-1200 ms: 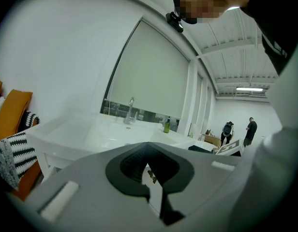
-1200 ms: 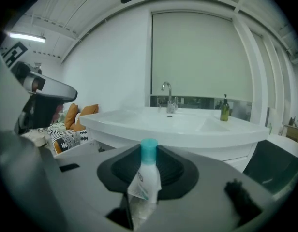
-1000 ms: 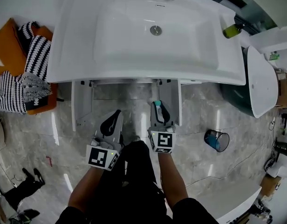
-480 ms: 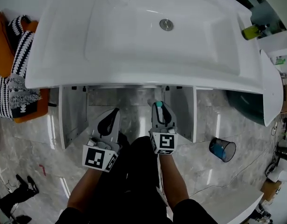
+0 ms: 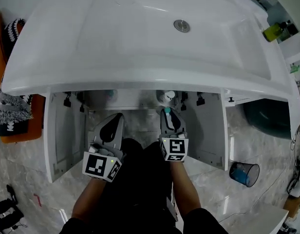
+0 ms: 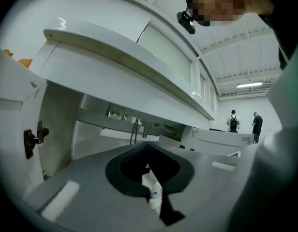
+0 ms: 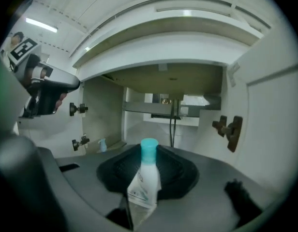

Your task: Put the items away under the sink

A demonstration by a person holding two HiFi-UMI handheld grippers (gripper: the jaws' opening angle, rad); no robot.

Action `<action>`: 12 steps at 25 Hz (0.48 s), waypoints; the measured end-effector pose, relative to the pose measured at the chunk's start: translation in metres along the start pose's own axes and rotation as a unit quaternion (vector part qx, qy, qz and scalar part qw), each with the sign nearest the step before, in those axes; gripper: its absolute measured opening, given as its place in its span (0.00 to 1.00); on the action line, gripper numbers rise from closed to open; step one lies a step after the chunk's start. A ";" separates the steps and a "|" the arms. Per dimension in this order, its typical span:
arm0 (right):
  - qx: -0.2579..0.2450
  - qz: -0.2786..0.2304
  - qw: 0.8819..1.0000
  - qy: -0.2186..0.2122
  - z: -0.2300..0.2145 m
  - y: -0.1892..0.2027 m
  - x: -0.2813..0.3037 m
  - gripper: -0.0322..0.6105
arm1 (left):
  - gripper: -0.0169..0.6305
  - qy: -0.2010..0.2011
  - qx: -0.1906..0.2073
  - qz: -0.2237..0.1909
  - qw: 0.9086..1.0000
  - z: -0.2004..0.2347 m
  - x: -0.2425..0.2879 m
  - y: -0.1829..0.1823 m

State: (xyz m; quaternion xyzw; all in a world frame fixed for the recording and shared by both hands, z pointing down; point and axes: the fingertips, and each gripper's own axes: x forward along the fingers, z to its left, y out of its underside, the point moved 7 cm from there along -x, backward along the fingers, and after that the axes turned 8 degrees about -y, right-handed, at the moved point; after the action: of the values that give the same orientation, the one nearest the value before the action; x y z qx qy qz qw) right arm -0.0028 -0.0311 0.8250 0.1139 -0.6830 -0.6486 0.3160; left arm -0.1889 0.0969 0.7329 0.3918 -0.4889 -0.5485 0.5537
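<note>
The white sink [image 5: 140, 38] fills the top of the head view, and the cabinet under it stands with both doors [image 5: 57, 130] swung wide. My right gripper [image 5: 165, 112] is shut on a white bottle with a teal cap [image 7: 148, 170], held upright and pointed into the opening. My left gripper [image 5: 118, 118] is beside it at the left, jaws shut. A sliver of something white shows in the slit between its jaws [image 6: 152, 190]; I cannot tell what it is. A small spray bottle [image 7: 101, 145] stands at the cabinet's back left.
Dark hinges [image 7: 228, 129] stick out from the inside of the right door. Pipes [image 7: 173, 124] run down the cabinet's middle back. A blue waste bin [image 5: 243, 173] stands on the marble floor at the right. An orange basket with striped cloth [image 5: 11, 112] sits at the left.
The head view has come lower and closer, so the cabinet's inside and hinges now show. Both grippers stay side by side before the opening, the right still holding the bottle.
</note>
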 end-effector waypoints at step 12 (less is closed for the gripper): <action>0.003 0.015 1.000 0.002 0.005 0.050 0.043 0.22 | 0.03 -0.003 0.006 -0.016 1.000 0.021 -0.003 0.009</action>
State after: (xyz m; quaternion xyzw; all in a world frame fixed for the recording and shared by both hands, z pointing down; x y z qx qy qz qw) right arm -0.0261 -0.0447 0.8853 0.1059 -0.6862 -0.6410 0.3271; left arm -0.2071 0.1023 0.7455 0.4016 -0.4871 -0.5556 0.5410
